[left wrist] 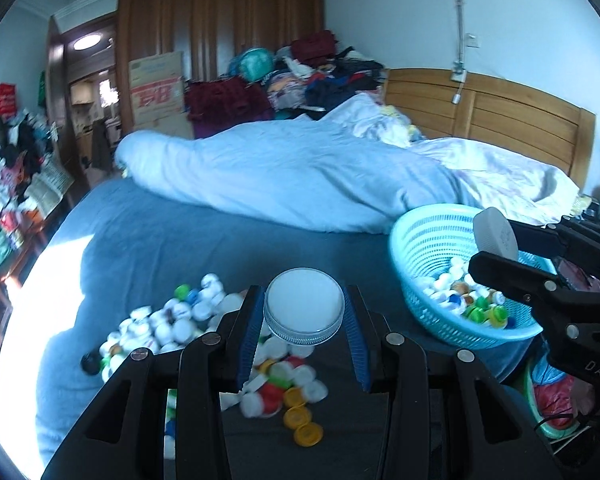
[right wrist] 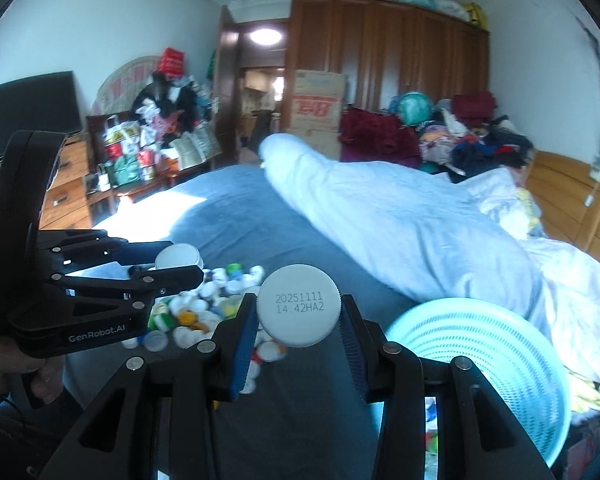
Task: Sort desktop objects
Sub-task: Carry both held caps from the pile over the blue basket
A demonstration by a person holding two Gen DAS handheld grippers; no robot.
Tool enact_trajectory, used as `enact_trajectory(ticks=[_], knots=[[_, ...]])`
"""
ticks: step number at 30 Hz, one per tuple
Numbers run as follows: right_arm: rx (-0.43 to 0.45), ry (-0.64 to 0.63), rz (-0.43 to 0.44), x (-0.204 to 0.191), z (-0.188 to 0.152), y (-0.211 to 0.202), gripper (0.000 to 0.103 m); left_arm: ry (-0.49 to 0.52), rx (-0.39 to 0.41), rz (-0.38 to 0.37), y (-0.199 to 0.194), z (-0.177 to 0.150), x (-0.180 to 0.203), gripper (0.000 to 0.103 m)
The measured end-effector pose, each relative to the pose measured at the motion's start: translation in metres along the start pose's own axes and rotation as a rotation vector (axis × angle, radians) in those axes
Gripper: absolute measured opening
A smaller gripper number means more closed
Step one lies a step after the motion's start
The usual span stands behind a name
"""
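My left gripper point(left wrist: 305, 312) is shut on a large clear-rimmed white lid point(left wrist: 304, 306), held above a pile of bottle caps point(left wrist: 172, 320) on the blue bed sheet. My right gripper point(right wrist: 299, 312) is shut on a white cap printed 20251111 point(right wrist: 299, 310). In the left wrist view the right gripper point(left wrist: 492, 244) holds that cap point(left wrist: 495, 232) over the light blue basket point(left wrist: 420, 240), which holds several caps. In the right wrist view the left gripper point(right wrist: 176, 262) with its lid point(right wrist: 179, 257) is at the left over the pile point(right wrist: 216, 300), and the basket point(right wrist: 500, 360) is lower right.
A rumpled pale blue duvet point(left wrist: 300, 176) lies across the bed behind the caps. A wooden headboard point(left wrist: 500, 116) is at the right. A wardrobe point(left wrist: 220, 40), cardboard box and heaps of clothes stand beyond. A cluttered dresser point(right wrist: 60, 196) and TV are at the left.
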State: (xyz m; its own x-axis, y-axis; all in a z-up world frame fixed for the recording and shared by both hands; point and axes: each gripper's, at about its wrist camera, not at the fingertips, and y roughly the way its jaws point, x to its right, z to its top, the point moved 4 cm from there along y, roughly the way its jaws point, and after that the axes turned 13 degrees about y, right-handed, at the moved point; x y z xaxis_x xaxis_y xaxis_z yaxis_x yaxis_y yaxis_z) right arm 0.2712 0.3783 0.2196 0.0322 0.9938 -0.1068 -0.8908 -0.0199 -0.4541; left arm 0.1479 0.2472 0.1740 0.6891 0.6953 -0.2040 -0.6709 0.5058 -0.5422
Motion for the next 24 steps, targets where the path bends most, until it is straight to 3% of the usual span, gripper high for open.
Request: enact_trajectory(ticks=[11, 24], knots=[[0.038, 0.062, -0.081, 0.061, 0.006, -0.025, 0.044, 0.085, 0.029, -0.068, 0.021, 0.041, 0.06, 0.035], [0.024, 0.148, -0.16, 0.122, -0.007, -0.033, 0.044, 0.149, 0.01, -0.164, 0.055, 0.07, 0.119, 0.035]])
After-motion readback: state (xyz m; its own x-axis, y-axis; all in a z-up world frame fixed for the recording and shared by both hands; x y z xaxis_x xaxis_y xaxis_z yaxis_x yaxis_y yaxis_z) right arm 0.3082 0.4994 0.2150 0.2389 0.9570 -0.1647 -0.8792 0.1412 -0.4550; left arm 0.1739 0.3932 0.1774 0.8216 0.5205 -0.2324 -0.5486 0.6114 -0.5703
